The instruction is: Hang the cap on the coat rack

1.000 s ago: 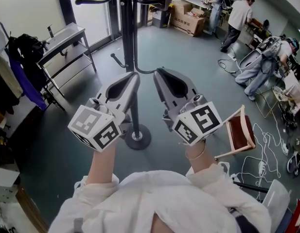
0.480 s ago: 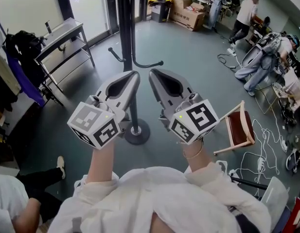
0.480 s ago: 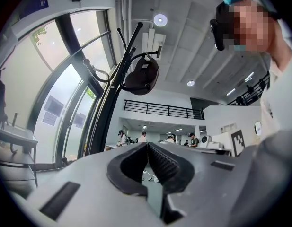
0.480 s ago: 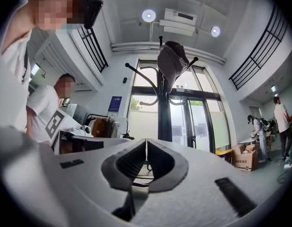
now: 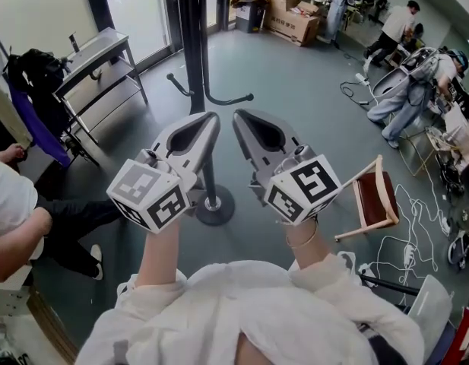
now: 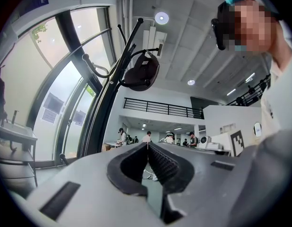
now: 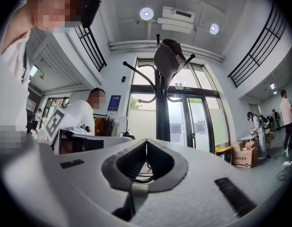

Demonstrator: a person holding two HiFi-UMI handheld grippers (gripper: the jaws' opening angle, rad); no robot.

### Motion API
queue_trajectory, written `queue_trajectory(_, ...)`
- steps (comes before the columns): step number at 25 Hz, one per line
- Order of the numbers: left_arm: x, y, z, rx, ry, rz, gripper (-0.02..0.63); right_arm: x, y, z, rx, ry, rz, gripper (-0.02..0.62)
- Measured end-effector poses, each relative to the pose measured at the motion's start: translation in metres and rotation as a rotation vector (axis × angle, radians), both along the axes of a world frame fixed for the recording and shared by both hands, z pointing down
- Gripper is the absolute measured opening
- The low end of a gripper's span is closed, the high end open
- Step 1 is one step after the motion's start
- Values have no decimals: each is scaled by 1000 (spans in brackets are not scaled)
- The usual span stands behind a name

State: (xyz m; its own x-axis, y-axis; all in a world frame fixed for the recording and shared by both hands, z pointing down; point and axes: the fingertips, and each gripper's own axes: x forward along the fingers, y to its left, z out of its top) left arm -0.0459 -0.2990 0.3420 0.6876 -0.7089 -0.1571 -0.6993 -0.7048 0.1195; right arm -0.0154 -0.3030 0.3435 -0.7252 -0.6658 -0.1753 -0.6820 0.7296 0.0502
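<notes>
Overhead, dark rounded fabric cap (image 7: 168,58) with unreadable white lettering hung on black coat rack (image 7: 161,112); left gripper (image 6: 148,144) and right gripper (image 7: 146,141) fingers were closed together, empty.

A smooth grey-green floor (image 5: 295,105) fills the head view. Just left of centre, a tall black metal coat rack (image 5: 193,52) stands on it by its round base, its pole running up to the top edge. At the upper left stands a grey metal two-tier table (image 5: 97,63). At the top centre sit brown cardboard boxes (image 5: 293,23). At the right stands a light wooden chair with a reddish-brown seat (image 5: 373,202), and loose white cables (image 5: 413,220) lie on the floor just beside it. In the right gripper view, a dark rounded cap (image 7: 169,59) hangs on an upper hook of the rack.
</notes>
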Motion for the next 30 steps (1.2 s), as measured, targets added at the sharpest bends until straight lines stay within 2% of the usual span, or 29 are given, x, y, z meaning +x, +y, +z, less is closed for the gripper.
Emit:
queue_trajectory(22, 3, 2, 3, 5, 0, 2, 17, -4, 6, -7, 5, 11, -19, 3)
queue_trajectory(30, 3, 2, 9, -11, -13, 6, 17, -6, 5, -4, 12, 46, -22, 3)
